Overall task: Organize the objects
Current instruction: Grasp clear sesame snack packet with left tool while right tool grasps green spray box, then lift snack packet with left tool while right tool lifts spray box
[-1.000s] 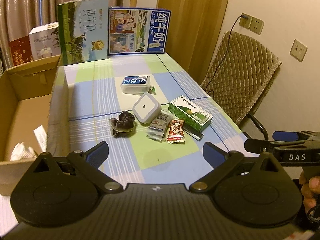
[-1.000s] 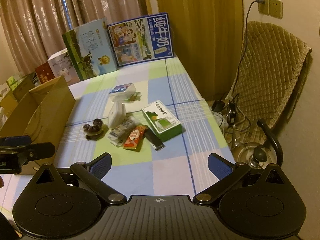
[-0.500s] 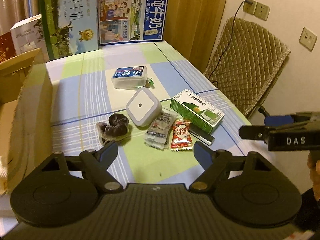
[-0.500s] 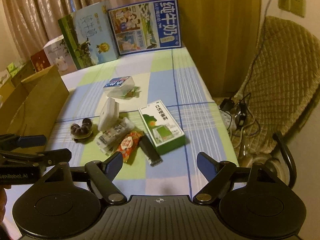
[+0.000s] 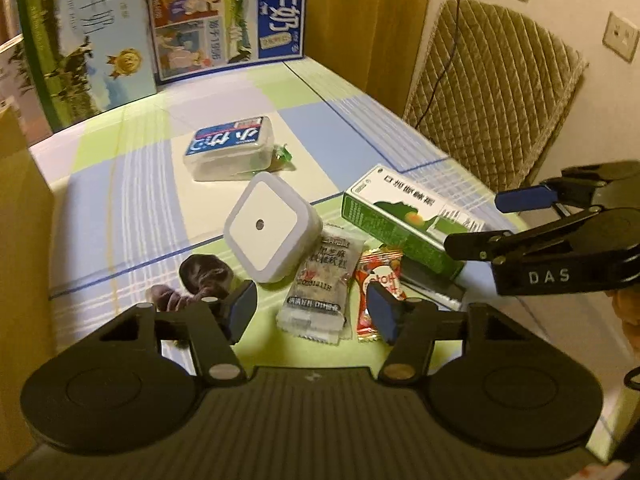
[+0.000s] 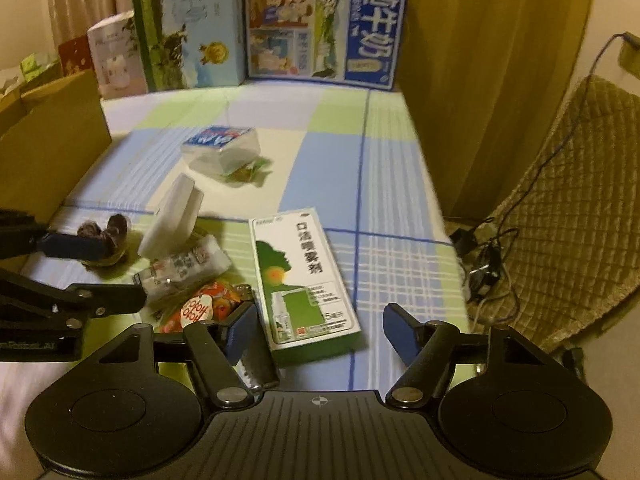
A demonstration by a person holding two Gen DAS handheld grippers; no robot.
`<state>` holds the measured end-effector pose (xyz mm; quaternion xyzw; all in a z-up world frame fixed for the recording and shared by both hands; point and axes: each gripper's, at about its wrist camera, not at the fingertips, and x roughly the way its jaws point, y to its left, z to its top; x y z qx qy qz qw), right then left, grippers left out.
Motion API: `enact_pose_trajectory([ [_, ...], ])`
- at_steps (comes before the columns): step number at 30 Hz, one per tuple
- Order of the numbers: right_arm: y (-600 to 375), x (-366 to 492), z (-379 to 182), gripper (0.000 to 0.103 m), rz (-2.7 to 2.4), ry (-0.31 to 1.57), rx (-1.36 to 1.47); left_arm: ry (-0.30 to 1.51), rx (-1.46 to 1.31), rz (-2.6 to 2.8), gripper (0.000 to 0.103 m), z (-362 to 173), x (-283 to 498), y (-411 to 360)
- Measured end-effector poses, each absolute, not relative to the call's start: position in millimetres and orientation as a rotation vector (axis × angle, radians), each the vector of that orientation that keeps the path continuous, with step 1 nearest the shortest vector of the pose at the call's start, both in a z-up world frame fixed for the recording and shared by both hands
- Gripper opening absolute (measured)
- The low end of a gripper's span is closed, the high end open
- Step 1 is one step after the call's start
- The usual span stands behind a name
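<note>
**Both grippers closing in over the snack cluster**

While a checked cloth of blue, green and white squares is covering the tabletop [image 5: 340, 120], the small things are lying bunched near its front edge. A white rounded-square plastic night light [image 5: 272, 228] is leaning tilted on a clear crinkled snack packet [image 5: 320, 284], which is touching a glossy red candy wrapper [image 5: 376, 280]. A dark brown fuzzy hair tie [image 5: 200, 276] is lying just to the left. A long green and white cardboard spray box [image 6: 304, 280] is resting flat beside a black ridged bar [image 6: 256, 360]. Farther back, a clear plastic tub with a blue label [image 5: 230, 152] is sitting against a small green wrapper [image 5: 282, 156].

Compared with half a second ago, both cameras are sitting lower and closer, so the cluster is filling more of each view. The left gripper [image 5: 312, 312] is hovering with jaws spread over the snack packet, holding nothing. The right gripper [image 6: 316, 332] is poised with jaws released astride the spray box end, not touching it. A brown cardboard box [image 6: 52, 152] is standing at the left.
</note>
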<state>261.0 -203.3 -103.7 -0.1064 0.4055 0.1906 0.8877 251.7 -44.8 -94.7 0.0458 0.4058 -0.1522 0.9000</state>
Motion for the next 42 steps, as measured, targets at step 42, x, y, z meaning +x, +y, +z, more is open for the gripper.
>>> enact_pose_trajectory([
  [42,-196.2,132.3,-102.8,0.062,0.225,1.029,-0.024,0.905,0.077,-0.280,0.050,-114.5,125.0,-9.2],
])
